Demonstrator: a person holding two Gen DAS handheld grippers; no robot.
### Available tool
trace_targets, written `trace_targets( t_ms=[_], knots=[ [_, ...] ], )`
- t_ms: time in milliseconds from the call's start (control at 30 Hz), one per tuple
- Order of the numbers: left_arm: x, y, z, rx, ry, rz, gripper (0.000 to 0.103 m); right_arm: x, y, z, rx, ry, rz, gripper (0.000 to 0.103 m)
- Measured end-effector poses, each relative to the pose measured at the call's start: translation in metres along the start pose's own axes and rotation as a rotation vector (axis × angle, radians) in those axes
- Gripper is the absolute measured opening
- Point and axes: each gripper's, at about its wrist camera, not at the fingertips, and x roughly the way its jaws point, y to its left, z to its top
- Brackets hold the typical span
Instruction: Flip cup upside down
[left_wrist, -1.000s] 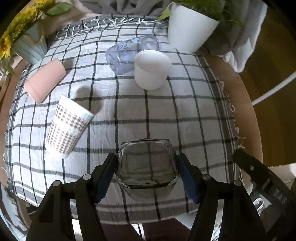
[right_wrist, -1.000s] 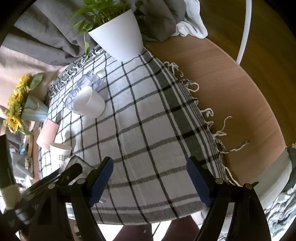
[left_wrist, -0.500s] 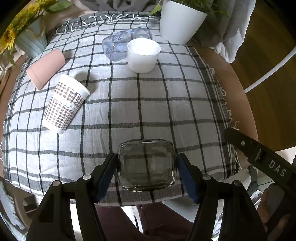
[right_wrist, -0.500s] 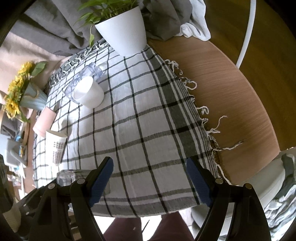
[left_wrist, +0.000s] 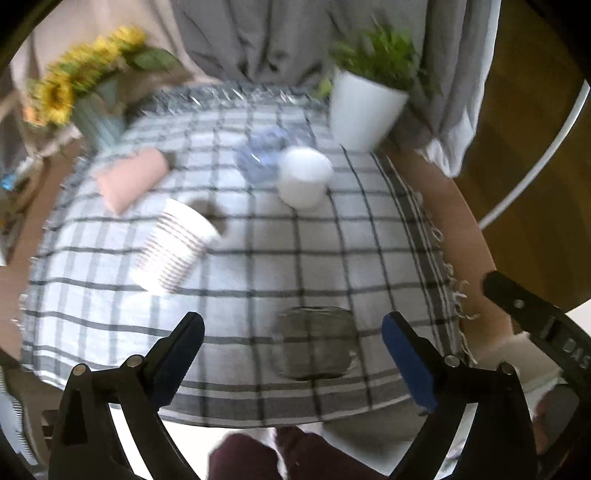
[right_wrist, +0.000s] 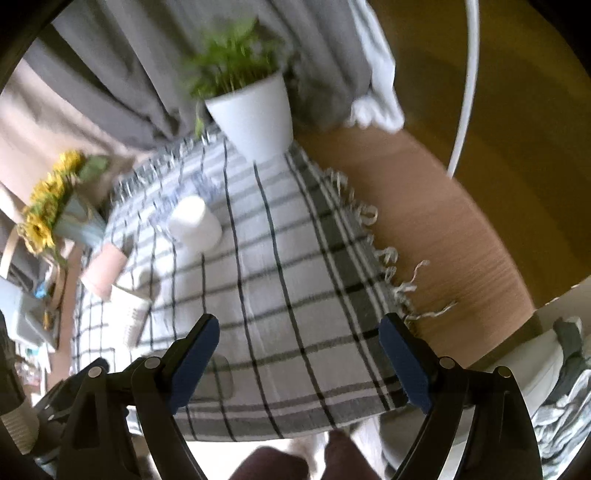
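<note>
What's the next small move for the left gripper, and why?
Probably draw the left gripper back and up, clear of the glass cup. Its jaws are spread wide and touch nothing, and the glass cup stands free on the checked cloth between them; whether it's inverted is too blurred to tell.

The only lettering that can be read is "DAS" in pale capitals on the black body of the other gripper (left_wrist: 546, 328), at about four o'clock in the left wrist view, cut off by the picture's edge. The patterned paper cup (left_wrist: 173, 247) at about ten o'clock is too blurred for any print to be made out.
</note>
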Motion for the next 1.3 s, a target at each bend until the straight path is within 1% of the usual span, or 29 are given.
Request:
trace_targets(
  t_ms=[67, 200, 367, 433, 600, 700, 833, 933, 1067, 1200, 1300],
  knots=[
    [-0.014, 0.009, -0.004, -0.001, -0.042, 0.039, 0.099, -0.013, 0.009, -0.003, -0.026, -0.032, 0.014, 0.089],
    [-0.053, 0.031, -0.018, -0.001, -0.16, 0.132, 0.102, -0.043, 0.035, -0.016, -0.084, -0.104, 0.041, 0.089],
    [-0.1, 0.059, -0.044, -0.008, -0.266, 0.194, 0.102, -0.077, 0.061, -0.044, -0.123, -0.169, 0.063, 0.089],
    [-0.118, 0.07, -0.056, -0.011, -0.298, 0.202, 0.103, -0.094, 0.072, -0.059, -0.134, -0.197, 0.07, 0.089],
    [-0.152, 0.089, -0.084, -0.001, -0.335, 0.198, 0.103, -0.132, 0.093, -0.094, -0.147, -0.254, 0.066, 0.089],
    [-0.168, 0.095, -0.1, 0.005, -0.337, 0.192, 0.103, -0.153, 0.103, -0.116, -0.153, -0.284, 0.06, 0.09],
    [-0.185, 0.098, -0.118, -0.005, -0.34, 0.181, 0.103, -0.174, 0.113, -0.139, -0.174, -0.309, 0.059, 0.09],
    [-0.195, 0.094, -0.128, 0.0, -0.353, 0.187, 0.103, -0.188, 0.116, -0.153, -0.188, -0.334, 0.054, 0.091],
    [-0.205, 0.091, -0.136, -0.004, -0.371, 0.201, 0.103, -0.2, 0.115, -0.164, -0.196, -0.361, 0.053, 0.094],
    [-0.213, 0.089, -0.141, -0.025, -0.384, 0.19, 0.103, -0.205, 0.113, -0.167, -0.212, -0.351, 0.064, 0.094],
    [-0.216, 0.088, -0.144, -0.036, -0.391, 0.196, 0.103, -0.208, 0.111, -0.169, -0.212, -0.351, 0.066, 0.095]
  ],
)
